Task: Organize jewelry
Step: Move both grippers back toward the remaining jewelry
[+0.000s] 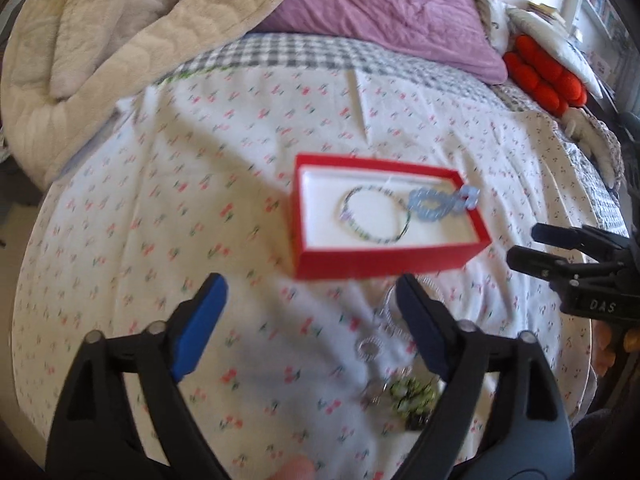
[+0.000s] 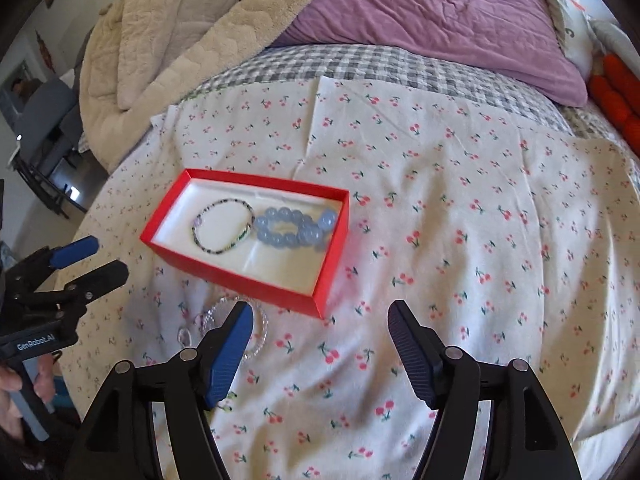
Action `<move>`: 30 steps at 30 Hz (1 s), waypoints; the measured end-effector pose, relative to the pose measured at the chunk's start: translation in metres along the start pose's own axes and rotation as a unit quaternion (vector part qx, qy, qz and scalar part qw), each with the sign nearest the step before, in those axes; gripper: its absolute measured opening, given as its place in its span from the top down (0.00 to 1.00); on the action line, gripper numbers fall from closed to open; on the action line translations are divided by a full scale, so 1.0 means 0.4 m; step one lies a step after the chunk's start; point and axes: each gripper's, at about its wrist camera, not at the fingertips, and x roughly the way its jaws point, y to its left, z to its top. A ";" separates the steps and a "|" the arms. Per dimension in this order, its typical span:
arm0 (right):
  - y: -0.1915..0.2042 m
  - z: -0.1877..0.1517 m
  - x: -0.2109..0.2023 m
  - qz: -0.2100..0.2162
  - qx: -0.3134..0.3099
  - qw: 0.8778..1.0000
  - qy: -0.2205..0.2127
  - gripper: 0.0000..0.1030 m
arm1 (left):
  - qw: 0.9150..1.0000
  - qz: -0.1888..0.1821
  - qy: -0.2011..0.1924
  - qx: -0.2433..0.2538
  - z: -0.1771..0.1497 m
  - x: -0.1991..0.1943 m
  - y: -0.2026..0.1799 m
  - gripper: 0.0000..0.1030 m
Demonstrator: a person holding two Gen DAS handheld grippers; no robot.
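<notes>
Bed (image 2: 460, 208) covered with a white sheet printed with small red cherries. On it sits an open red cardboard box with a white lining (image 2: 236, 276), rectangular and shallow.

Inside the box: a thin multicoloured beaded bracelet (image 2: 223, 226) lying flat at the left-hand side in the right wrist view, and touching it on the right a chunky pale blue bead bracelet (image 2: 294, 228), which reaches to the box's right wall.

On the sheet just in front of the box, outside it: a clear crystal bead bracelet (image 2: 260, 332), partly hidden behind the right tool's left finger. The left wrist view adds a small silver ring-shaped piece (image 1: 371, 346) and a cluster of green beads (image 1: 412, 394) nearby; blurred, detail uncertain.

Left hand-held gripper (image 1: 312, 320): jaws spread wide, nothing between the blue pads, above the sheet in front of the box. Also seen at the left edge of the right wrist view (image 2: 94, 262), with fingers of a hand (image 2: 12, 396) on its handle.

Right hand-held gripper (image 2: 320, 352): jaws spread, empty, above the sheet near the box's near right corner.

Behind the box: grey gingham cloth (image 2: 360, 64), a purple quilted pillow (image 2: 452, 16), a beige quilted blanket (image 2: 180, 36) and an orange knobbly cushion (image 1: 548, 76).
</notes>
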 end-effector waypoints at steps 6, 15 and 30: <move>0.071 -0.030 -0.012 -0.028 -0.045 0.999 -0.002 0.17 | 1.000 0.007 0.003 -0.004 -0.053 -0.030 0.022 0.01; 0.125 -0.070 -0.011 -0.043 -0.069 0.997 0.012 0.14 | 1.000 -0.009 0.011 -0.017 -0.092 -0.050 0.038 0.01; 0.077 -0.171 -0.060 -0.003 0.023 1.000 0.011 0.11 | 0.998 -0.033 0.037 0.026 -0.168 -0.004 -0.001 0.01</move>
